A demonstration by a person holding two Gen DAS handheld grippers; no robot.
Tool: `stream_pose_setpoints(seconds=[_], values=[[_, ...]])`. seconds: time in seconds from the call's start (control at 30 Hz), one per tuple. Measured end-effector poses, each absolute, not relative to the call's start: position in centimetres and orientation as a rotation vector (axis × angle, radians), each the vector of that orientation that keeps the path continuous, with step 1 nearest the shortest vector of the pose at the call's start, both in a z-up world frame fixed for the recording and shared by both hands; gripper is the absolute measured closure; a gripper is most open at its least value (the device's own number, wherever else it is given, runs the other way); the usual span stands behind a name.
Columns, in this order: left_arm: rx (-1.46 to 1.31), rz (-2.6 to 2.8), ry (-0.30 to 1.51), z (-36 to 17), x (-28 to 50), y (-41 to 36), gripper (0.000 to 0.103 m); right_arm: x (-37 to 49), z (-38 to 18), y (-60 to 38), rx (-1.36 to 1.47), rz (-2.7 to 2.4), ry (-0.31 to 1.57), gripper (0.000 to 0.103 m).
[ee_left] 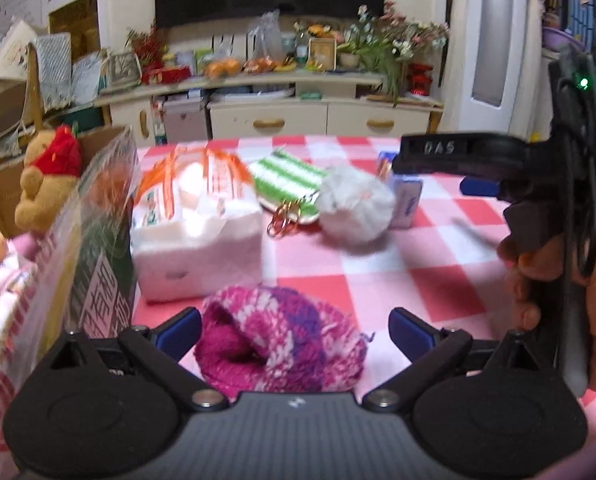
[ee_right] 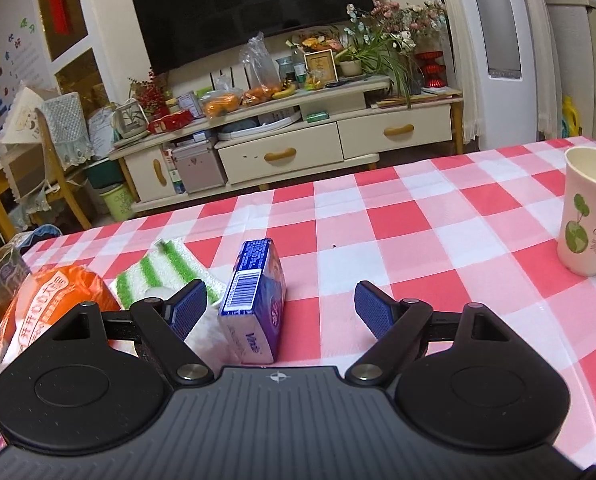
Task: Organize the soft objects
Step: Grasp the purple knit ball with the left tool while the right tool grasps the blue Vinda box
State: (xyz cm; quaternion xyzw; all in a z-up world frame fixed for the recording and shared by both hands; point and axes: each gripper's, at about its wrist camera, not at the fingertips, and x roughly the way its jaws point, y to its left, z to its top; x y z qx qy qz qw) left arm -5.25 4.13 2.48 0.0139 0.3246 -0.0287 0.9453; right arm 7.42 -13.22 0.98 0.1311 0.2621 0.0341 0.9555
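A pink-and-purple knitted woollen hat (ee_left: pixel 281 344) is lying between the gaping left tongs (ee_left: pixel 293 330); closing carelessly risks snagging yarn. Right tongs (ee_right: pixel 281 308) are gaping too.

left gripper (ee_left: pixel 295 328) held low and level, jaws spread wide, blue pads (ee_left: pixel 181 327) well apart, nothing clamped. right gripper (ee_right: pixel 281 304) likewise held with jaws spread wide, pads (ee_right: pixel 372 311) apart, nothing gripped. right gripper also seen from left wrist view, at right edge, handle wrapped by hand (ee_left: pixel 538 280), fingers curled around it.
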Motion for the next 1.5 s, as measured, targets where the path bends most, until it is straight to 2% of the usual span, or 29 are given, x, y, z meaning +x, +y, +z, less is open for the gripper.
stream_pose_setpoints(seconds=[0.17,0.37,0.47,0.53,0.57,0.63,0.73,0.9,1.5], values=[[0.008,-0.036,0.698,1.8,-4.3,4.6,0.004,8.0,0.8,-13.3,0.28,0.053,0.528,0.003],[-0.022,-0.026,0.737,1.4,-3.3,4.9,0.005,9.0,0.1,-12.9,0.29,0.062,0.548,0.009],[-0.028,-0.015,0.763,1.1,-3.0,5.1,0.008,9.4,-0.2,-12.3,0.266,0.063,0.555,0.018],[-0.033,-0.005,0.78,0.9,-2.6,5.2,0.012,9.6,-0.3,-11.9,0.235,0.058,0.554,0.031],[-0.034,-0.002,0.786,0.9,-2.6,5.2,0.012,9.8,-0.3,-11.7,0.224,0.059,0.553,0.034],[-0.043,-0.003,0.794,0.9,-2.6,5.3,0.014,10.0,-0.5,-11.5,0.213,0.061,0.554,0.048],[-0.035,-0.007,0.8,0.9,-2.4,5.3,0.016,10.4,-0.7,-11.3,0.192,0.06,0.563,0.06],[-0.017,-0.017,0.802,1.0,-2.3,5.3,0.021,10.4,-0.9,-11.3,0.174,0.068,0.577,0.071],[-0.051,-0.096,0.745,2.0,-2.9,5.8,0.042,6.4,-1.0,-12.1,0.102,0.06,0.575,0.073]])
